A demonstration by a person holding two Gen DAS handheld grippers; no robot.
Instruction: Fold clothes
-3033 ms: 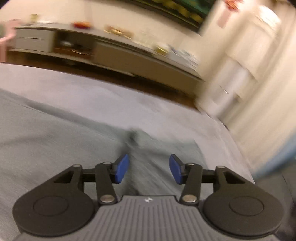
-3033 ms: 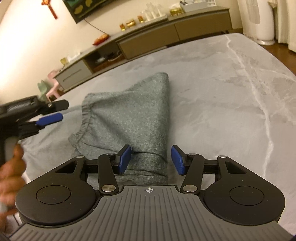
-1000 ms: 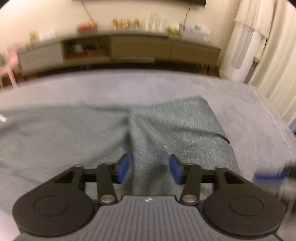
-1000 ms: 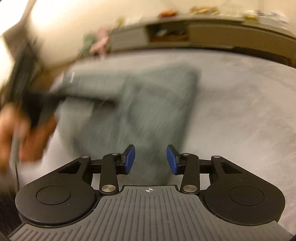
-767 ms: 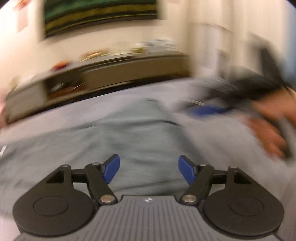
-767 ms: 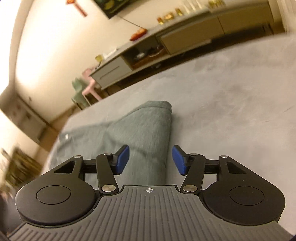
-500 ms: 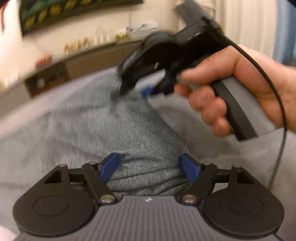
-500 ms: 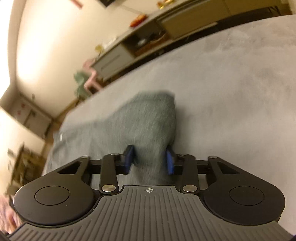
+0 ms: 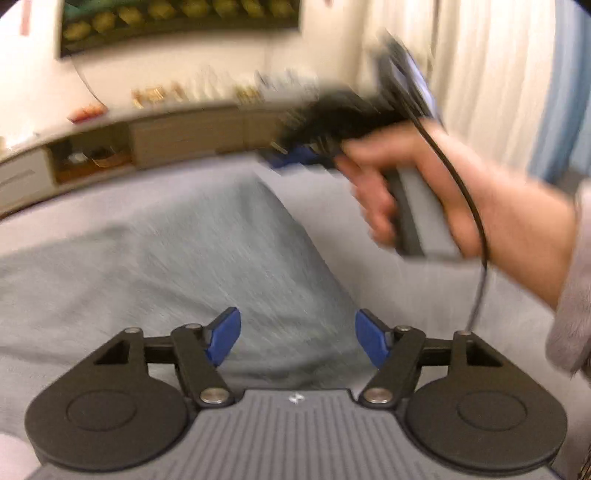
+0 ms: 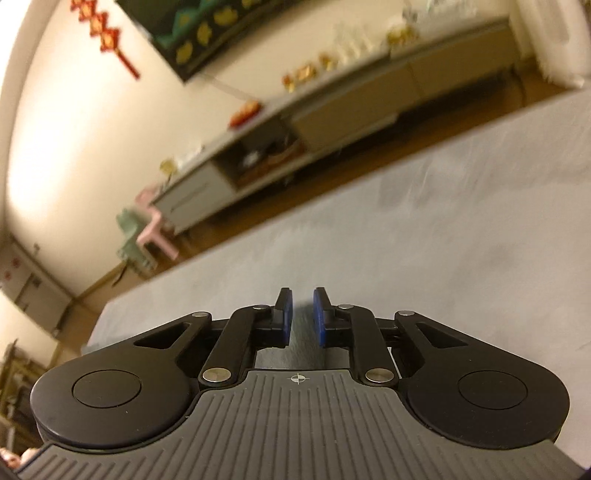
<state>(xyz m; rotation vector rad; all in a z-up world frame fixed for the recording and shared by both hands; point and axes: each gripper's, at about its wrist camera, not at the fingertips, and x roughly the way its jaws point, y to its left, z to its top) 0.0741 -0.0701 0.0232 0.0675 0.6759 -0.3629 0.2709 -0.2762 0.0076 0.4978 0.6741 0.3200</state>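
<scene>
Left gripper (image 9: 297,341) hovering released over soft grey knit garment (image 9: 236,266) on the bed (image 10: 461,221); right gripper (image 10: 302,319) pinching a garment fold; no readable text.

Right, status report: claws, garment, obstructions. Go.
Left claw open, low over grey garment. Right claw pinched on garment edge, held above bed. View blurred; nothing seen blocking.

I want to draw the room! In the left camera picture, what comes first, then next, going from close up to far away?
Left tool → grey cloth → bed → cabinet → picture on the wall.
</scene>
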